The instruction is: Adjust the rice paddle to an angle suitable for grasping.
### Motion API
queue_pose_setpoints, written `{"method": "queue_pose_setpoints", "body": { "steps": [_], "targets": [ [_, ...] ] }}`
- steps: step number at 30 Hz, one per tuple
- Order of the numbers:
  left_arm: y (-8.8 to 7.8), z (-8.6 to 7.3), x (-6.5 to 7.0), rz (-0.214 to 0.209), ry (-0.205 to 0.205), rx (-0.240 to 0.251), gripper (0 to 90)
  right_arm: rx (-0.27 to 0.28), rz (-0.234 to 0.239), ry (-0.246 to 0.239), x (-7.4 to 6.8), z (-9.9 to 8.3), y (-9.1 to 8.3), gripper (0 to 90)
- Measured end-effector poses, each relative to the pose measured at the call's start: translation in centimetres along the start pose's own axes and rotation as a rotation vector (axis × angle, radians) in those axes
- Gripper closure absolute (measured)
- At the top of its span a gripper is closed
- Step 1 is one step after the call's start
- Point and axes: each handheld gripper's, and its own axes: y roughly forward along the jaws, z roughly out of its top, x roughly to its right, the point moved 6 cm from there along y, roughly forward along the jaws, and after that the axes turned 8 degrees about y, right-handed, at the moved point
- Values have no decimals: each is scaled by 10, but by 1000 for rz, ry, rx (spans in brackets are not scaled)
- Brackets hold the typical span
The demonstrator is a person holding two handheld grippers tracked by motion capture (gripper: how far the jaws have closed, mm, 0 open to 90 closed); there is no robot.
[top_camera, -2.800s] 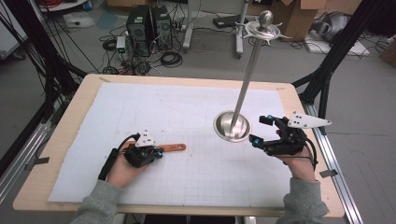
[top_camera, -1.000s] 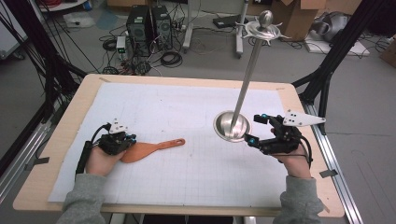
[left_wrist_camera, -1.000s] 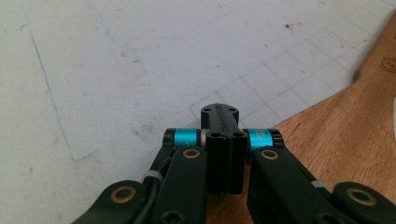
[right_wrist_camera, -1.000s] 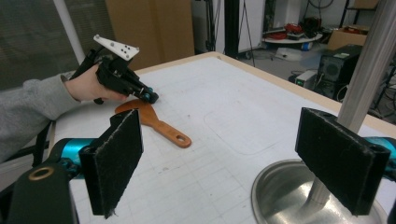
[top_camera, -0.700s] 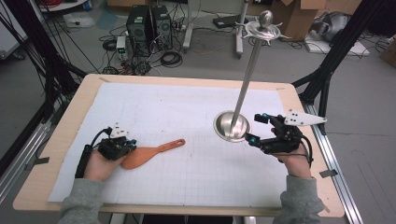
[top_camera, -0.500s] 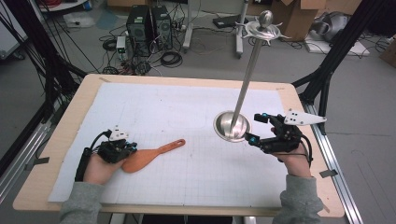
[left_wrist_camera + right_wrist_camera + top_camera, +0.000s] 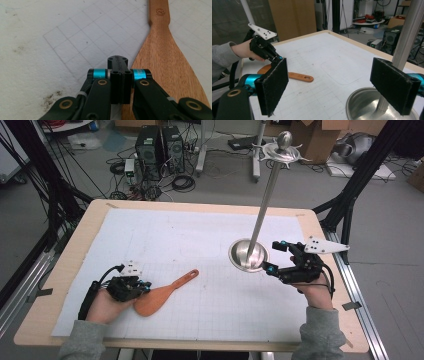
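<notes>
A wooden spatula [image 7: 165,292] lies flat on the white gridded sheet, blade toward the person and handle pointing right and away. My left gripper [image 7: 144,286] is shut with nothing in it, its tips just left of the blade. In the left gripper view the closed jaws [image 7: 117,62] sit beside the spatula's blade [image 7: 165,62]; whether they touch it I cannot tell. My right gripper [image 7: 272,256] stands open next to the round base of a metal stand [image 7: 248,255]. From the right gripper view, its pads [image 7: 274,85] frame the stand's base [image 7: 362,105], the spatula [image 7: 297,75] and the left gripper [image 7: 265,48].
The stand's pole [image 7: 265,205] rises tilted to a hooked top [image 7: 282,147]. The white sheet [image 7: 200,235] covers most of the wooden table [image 7: 80,235]. Black frame struts stand at both sides, with computers and cables on the floor beyond.
The left hand has drifted toward the person, and the spatula's blade has swung nearer with it while the handle end stayed put. The right gripper has not moved.
</notes>
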Motion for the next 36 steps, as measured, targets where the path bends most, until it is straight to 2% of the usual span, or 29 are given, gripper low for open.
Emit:
{"method": "queue_pose_setpoints", "body": {
  "steps": [8,11,16,21,23,25,27,29,32,34,36],
  "targets": [
    [-1,7,0,-2,7,37,888,-7,-1,-6,-1,-1,1,139],
    [-6,13,1,-15,16,70,832,-12,-4,-1,0,-1,1,139],
    [-9,21,6,-33,46,96,761,-19,-5,-4,1,-2,2,139],
    [-13,32,11,-60,94,156,593,-20,-9,-1,2,-2,2,139],
    [-13,35,13,-69,110,160,541,-21,-7,-1,1,-2,2,139],
    [-11,38,15,-92,107,157,487,-23,-8,1,1,-3,3,139],
    [-9,42,18,-134,93,160,411,-24,-9,0,2,-3,3,139],
    [-8,47,21,-131,102,168,369,-27,-11,4,3,-3,3,138],
    [-7,54,22,-121,74,175,263,-27,-13,5,5,-4,3,139],
    [-5,57,20,-100,79,177,255,-28,-13,10,5,-4,3,139],
    [-3,59,19,-100,83,172,237,-22,-11,5,4,-3,2,138]
  ]
}}
